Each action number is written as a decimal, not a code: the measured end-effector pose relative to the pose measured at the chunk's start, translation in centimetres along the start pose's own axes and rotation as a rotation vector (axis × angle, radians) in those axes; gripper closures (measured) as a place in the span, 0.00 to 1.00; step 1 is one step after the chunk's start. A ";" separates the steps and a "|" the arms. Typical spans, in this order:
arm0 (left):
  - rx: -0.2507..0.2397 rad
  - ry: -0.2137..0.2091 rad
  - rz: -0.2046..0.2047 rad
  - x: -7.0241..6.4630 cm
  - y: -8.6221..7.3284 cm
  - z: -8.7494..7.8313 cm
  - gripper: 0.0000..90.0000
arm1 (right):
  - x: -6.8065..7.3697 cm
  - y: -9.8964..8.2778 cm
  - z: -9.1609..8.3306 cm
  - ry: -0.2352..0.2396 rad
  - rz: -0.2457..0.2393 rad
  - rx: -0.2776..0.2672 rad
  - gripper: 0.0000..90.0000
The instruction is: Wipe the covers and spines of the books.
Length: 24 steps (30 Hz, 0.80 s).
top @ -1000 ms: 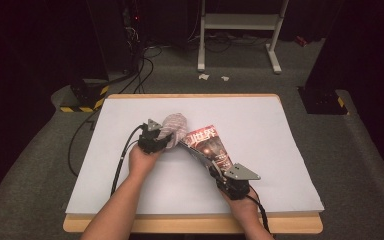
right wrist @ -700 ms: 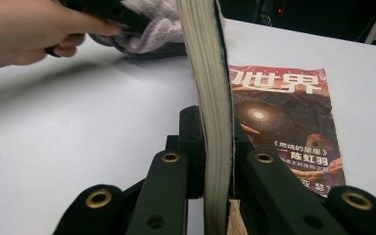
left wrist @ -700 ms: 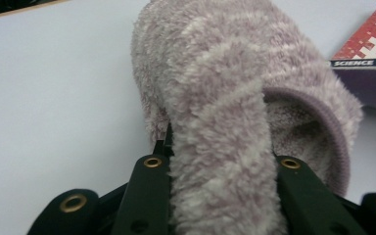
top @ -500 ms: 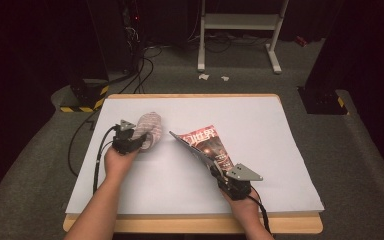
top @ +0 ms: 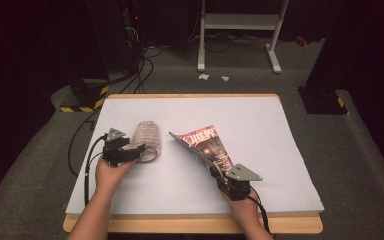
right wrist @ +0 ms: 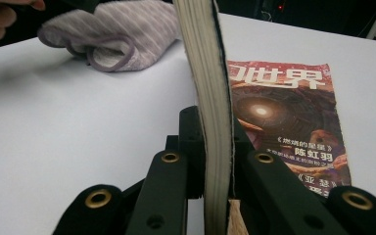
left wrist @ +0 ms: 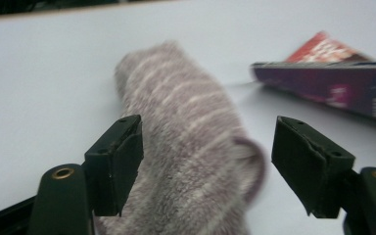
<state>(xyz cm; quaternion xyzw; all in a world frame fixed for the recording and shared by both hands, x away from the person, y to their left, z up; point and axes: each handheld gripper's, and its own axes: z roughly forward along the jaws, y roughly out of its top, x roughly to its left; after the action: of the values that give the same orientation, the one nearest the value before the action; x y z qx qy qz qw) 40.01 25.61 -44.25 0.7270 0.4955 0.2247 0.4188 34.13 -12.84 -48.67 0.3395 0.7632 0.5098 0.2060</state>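
Note:
A folded grey-pink striped cloth (top: 146,136) (left wrist: 186,122) (right wrist: 122,34) lies on the white table cover (top: 260,120), left of centre. My left gripper (top: 139,150) (left wrist: 210,161) sits at its near end; its jaws have just been opening and now stand wide on either side of the cloth, the right pad clear of it. A red-covered magazine (top: 207,145) (right wrist: 284,112) lies near the middle. My right gripper (top: 215,172) (right wrist: 215,147) is shut on the magazine's thick block of pages (right wrist: 208,73), which it holds raised on edge above the flat red cover.
A wooden table edge (top: 190,225) runs along the front. Behind the table stand a white metal frame (top: 240,22), floor cables (top: 135,75), a yellow-black striped base (top: 82,102) and a dark box (top: 322,100). The left hand (right wrist: 0,14) shows in the right gripper view.
The left hand carried the cloth leftward, away from the magazine, and its jaws opened off it. The right hand and the raised pages stayed put.

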 end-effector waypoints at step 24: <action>-0.020 -0.176 0.091 -3.8 -5.4 -0.7 0.32 | 0.7 0.7 0.1 -0.048 -0.030 -0.006 0.93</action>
<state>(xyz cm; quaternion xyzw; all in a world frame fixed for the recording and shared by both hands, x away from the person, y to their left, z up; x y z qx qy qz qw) 35.13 23.30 -48.03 0.7614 0.4211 0.1836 0.4574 33.89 -12.11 -48.08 0.3397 0.7615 0.5005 0.2330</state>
